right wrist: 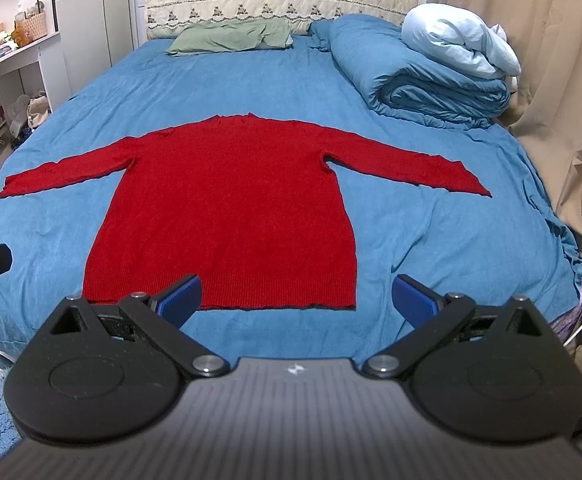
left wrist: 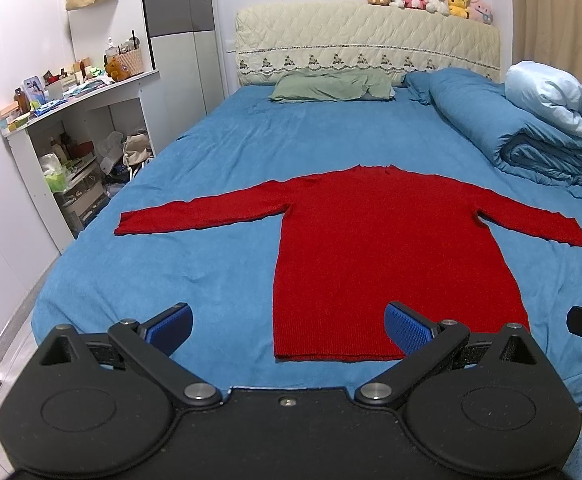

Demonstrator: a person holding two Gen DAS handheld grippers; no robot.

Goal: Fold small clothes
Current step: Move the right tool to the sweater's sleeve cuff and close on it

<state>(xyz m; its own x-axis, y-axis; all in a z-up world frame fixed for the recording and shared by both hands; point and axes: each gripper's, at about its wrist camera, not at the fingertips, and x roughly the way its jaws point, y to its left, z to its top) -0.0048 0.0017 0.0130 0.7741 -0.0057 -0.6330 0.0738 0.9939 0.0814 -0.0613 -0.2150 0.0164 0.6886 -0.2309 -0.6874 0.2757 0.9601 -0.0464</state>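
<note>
A red sweater (left wrist: 387, 256) is lying flat on the blue sheet of the bed (left wrist: 219, 152), hem toward the cameras, its 2 sleeves stretching out to either side. The left gripper (left wrist: 289, 326) is hovering near the hem's left corner with its blue pads (left wrist: 171, 326) spreading wide, holding nothing. The right gripper (right wrist: 295, 296) is hanging near the hem's right corner, likewise gaping and empty. A rolled blue duvet (right wrist: 423, 76) is sitting at the bed's right side, a green pillow (right wrist: 231, 36) by the headboard.
</note>
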